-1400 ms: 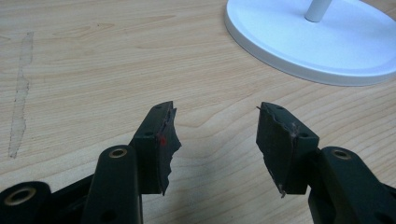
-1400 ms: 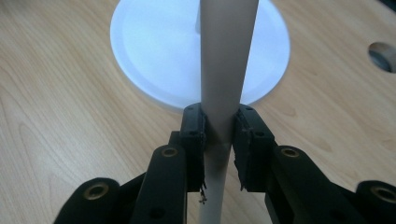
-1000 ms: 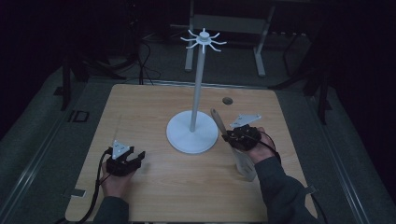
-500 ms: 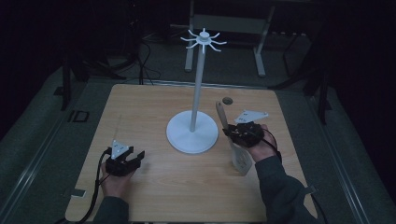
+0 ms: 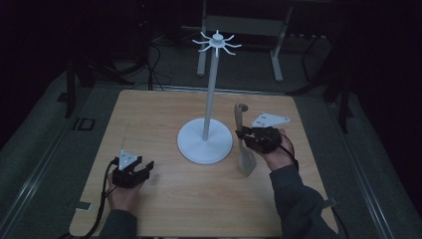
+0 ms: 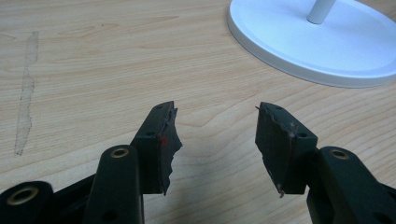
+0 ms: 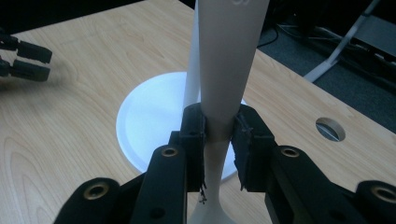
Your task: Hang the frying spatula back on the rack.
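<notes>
A white stand [image 5: 209, 99] with a round base [image 5: 205, 147] and a ring of hooks [image 5: 217, 42] on top rises mid-table. My right gripper [image 5: 247, 137] is shut on the handle of a beige long-handled utensil [image 5: 241, 119], held nearly upright just right of the base, its wide end [image 5: 246, 163] down near the tabletop. In the right gripper view the jaws [image 7: 219, 126] clamp the utensil's handle [image 7: 231, 56] in front of the pole [image 7: 190, 79]. My left gripper [image 5: 144, 167] rests open at the front left; its jaws [image 6: 215, 109] hold nothing, and the base [image 6: 327, 42] lies ahead.
The wooden table [image 5: 149, 114] has a small round hole [image 7: 330, 129] near its far right edge. A metal frame [image 5: 244, 25] and cables stand on the dark floor behind it. The left gripper [image 7: 23, 58] appears far off in the right gripper view.
The right gripper has swung the utensil from a slant to nearly upright and drawn it slightly toward the stand. The left gripper has not moved.
</notes>
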{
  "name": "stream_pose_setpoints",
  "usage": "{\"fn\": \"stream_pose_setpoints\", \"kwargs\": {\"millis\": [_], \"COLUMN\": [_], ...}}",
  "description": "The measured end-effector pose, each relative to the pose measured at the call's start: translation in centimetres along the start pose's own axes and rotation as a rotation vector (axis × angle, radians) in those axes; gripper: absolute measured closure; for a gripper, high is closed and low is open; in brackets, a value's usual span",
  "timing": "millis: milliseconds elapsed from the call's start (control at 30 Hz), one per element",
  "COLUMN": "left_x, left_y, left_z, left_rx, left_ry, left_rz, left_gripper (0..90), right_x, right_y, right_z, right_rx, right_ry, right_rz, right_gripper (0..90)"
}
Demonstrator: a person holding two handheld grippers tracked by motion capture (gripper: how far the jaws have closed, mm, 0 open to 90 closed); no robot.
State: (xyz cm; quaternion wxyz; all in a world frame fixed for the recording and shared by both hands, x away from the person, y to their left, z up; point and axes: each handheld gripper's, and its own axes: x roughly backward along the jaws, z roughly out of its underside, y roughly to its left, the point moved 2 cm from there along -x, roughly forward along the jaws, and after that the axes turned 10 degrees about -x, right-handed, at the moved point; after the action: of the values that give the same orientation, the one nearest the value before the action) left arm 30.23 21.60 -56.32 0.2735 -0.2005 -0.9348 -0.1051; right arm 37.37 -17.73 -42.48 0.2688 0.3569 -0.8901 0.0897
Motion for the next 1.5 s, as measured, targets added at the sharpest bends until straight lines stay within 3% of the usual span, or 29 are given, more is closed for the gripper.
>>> {"fn": "stream_pose_setpoints", "kwargs": {"millis": [1500], "left_x": [0.0], "left_y": [0.1], "left_z": [0.0], "left_rx": [0.007], "left_ry": [-0.002], "left_rz": [-0.002], "left_gripper": [48.2], "right_x": [0.4], "right_y": [0.6], "right_z": [-3.3], "right_rx": [-0.101], "right_ry": [-0.137], "right_rz": [-0.029], "right_gripper": [74.8]}}
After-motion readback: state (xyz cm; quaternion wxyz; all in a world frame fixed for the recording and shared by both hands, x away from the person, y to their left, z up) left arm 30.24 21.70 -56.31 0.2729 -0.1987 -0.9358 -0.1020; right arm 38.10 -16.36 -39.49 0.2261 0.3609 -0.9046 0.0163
